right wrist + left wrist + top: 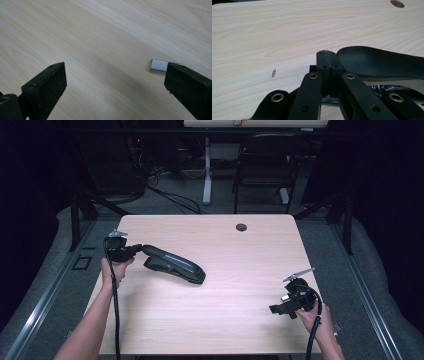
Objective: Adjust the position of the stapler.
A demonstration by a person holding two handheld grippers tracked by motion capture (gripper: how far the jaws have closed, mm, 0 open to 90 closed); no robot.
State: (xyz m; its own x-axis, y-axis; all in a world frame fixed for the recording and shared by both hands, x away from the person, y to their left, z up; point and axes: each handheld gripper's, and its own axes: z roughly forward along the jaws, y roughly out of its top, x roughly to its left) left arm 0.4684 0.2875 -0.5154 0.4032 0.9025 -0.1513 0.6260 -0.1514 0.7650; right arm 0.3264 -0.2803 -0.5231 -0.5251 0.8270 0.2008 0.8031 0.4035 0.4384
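Observation:
A black stapler (172, 265) lies on the left half of the wooden table (225, 330), its top arm lifted off the base. In the left gripper view that top arm (382, 62) curves past the right side of my jaws, with bare metal (378, 89) under it. My left gripper (134, 251) (327, 53) is shut at the stapler's rear end, its jaws pressed flat together with nothing visible between them. Near the table's front right my right gripper (281, 311) (116, 68) stands open just above the wood. A short strip of staples (160, 65) lies by its right-hand jaw.
A round cable hole (241, 227) (397, 3) sits near the table's far edge. A small chip mark (273, 73) shows in the wood. Beyond the table stand a dark chair (262, 165) and a white desk leg (207, 175), with cables on the floor.

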